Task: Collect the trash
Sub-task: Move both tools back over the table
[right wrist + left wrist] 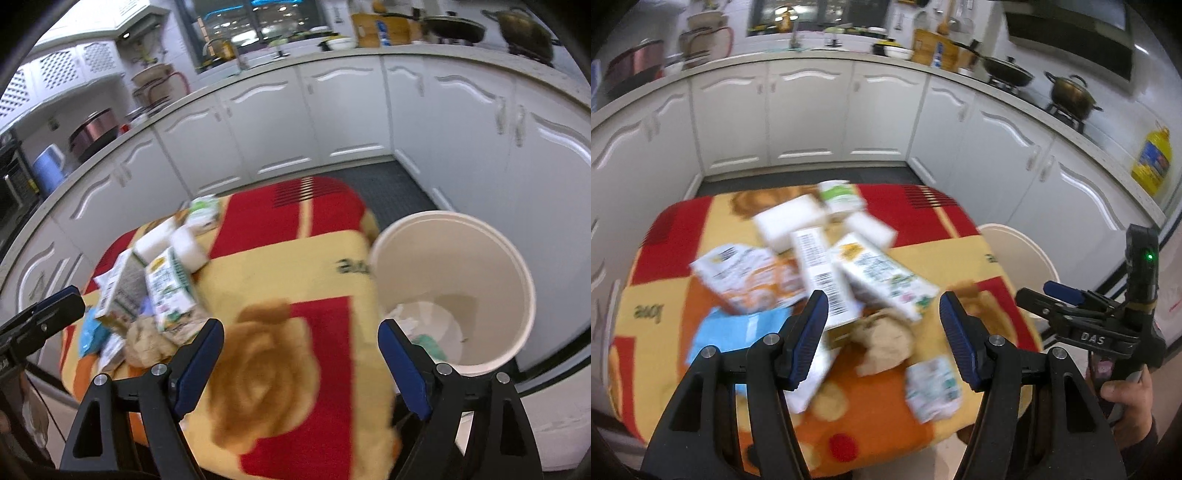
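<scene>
At frame centre, left wrist view: red-yellow-orange patterned tablecloth [934,236] under blurred heap of white printed cartons [882,280], crumpled brown paper [886,338], blue wrapper [738,326]. White kitchen cabinets [809,114] behind. Cream round plastic bin [517,280] at right, paper scraps inside. Left gripper [882,332] half-spread, empty, above heap. Right gripper [301,360] wide, empty, over cloth.

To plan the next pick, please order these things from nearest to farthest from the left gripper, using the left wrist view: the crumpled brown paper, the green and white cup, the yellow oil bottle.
1. Crumpled brown paper, just ahead of the open left gripper.
2. Green and white cup, at the table's far edge.
3. Yellow oil bottle, far right on the counter.
</scene>
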The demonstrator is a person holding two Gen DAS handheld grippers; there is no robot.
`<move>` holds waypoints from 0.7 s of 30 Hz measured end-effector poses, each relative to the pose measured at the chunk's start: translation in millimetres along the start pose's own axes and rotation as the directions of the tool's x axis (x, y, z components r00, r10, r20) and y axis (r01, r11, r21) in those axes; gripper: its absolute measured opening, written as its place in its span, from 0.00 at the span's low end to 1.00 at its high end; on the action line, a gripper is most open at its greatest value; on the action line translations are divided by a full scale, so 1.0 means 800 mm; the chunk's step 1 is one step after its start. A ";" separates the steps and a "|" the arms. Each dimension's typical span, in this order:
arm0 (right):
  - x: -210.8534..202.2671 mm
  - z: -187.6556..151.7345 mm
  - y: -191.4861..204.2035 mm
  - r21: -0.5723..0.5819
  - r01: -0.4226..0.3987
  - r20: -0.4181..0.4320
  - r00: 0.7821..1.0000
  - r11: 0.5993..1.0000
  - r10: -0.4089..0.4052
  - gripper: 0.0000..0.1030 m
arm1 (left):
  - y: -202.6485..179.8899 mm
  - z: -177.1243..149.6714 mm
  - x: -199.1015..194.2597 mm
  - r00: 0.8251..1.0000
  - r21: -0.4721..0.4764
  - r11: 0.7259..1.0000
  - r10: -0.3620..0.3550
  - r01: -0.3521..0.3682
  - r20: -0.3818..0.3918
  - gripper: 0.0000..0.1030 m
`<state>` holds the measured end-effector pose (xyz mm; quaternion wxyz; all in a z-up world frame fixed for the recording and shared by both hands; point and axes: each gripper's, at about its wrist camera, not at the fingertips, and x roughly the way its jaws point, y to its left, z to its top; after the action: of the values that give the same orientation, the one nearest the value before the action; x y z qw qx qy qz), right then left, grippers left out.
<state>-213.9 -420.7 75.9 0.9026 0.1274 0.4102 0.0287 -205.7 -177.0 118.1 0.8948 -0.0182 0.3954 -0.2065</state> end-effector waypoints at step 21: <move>0.054 -0.075 0.115 -0.142 -0.209 -0.196 0.964 0.967 0.180 0.81 | 0.143 -0.085 -0.014 0.994 -0.305 0.952 -0.022 -0.010 -0.103 0.60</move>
<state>-225.2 -313.1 29.9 0.8614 0.0907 0.4727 0.1622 -220.6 -59.5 57.0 0.8586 -0.1467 0.4689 -0.1463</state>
